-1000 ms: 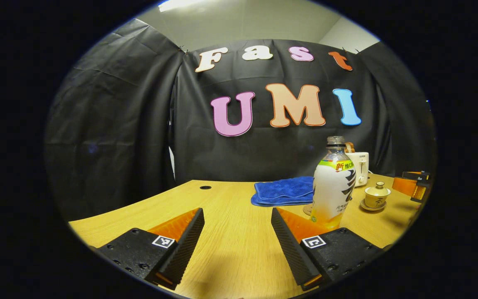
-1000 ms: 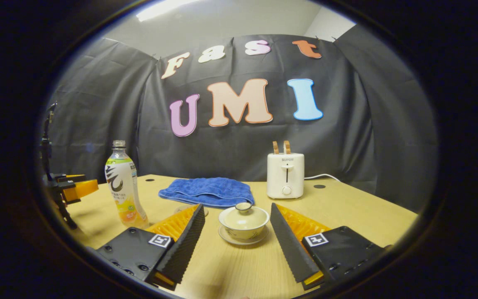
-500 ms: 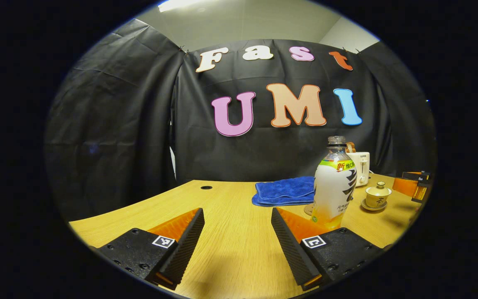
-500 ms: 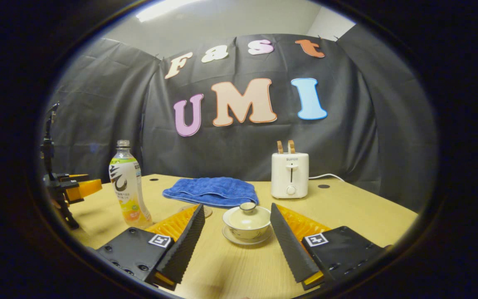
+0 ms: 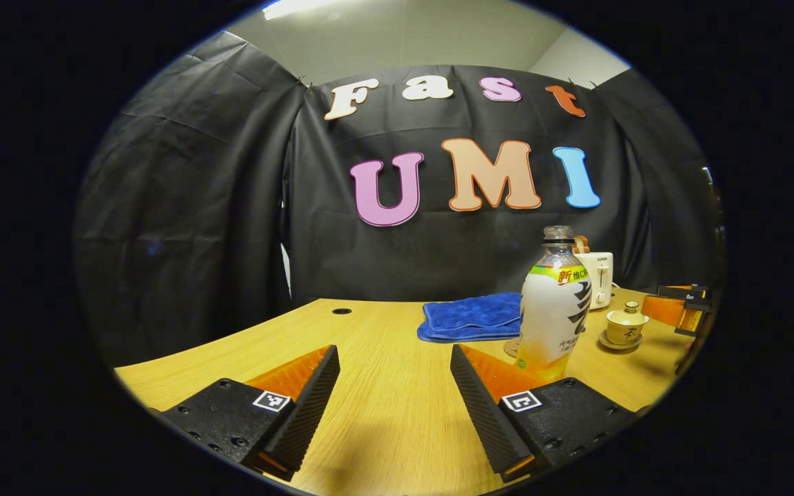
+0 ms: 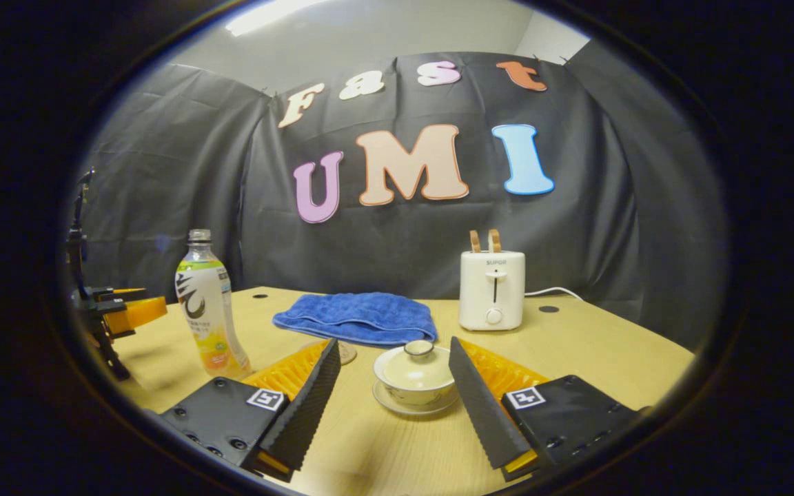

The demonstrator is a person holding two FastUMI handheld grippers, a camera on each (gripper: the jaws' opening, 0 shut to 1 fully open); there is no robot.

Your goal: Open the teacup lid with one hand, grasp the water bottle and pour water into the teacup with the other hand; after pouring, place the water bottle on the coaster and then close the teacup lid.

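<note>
On the wooden table (image 5: 383, 386) in the left gripper view, the left gripper (image 5: 394, 364) sits low at 6 o'clock with its two fingers spread wide apart and nothing between them, just bare tabletop. The water bottle (image 5: 554, 310) stands upright at about 3 o'clock, just past the tip of the finger on that side, cap on. Right behind its base there's a sliver of the round coaster (image 5: 511, 348). Further toward 3 o'clock the teacup (image 5: 626, 327) sits on its saucer with the lid (image 5: 627, 316) on, and the right gripper (image 5: 679, 313) pokes in from the edge near it, too small there to read its jaws. A folded blue towel (image 5: 471, 317) lies behind the bottle and a white toaster (image 5: 598, 275) peeks out past the bottle's shoulder. Over in the right gripper view, its own fingers are spread at 6 o'clock too, and the teacup sits between the tips, slightly ahead, with the fingers not touching it as far as I can see. The lid is closed with its little knob up. The bottle is at 9 o'clock, well apart from the cup, with the left gripper further out at the edge. The coaster shows just beside the left fingertip, partly hidden. Towel at center, toaster at roughly 1 o'clock with two slices sticking up.
</note>
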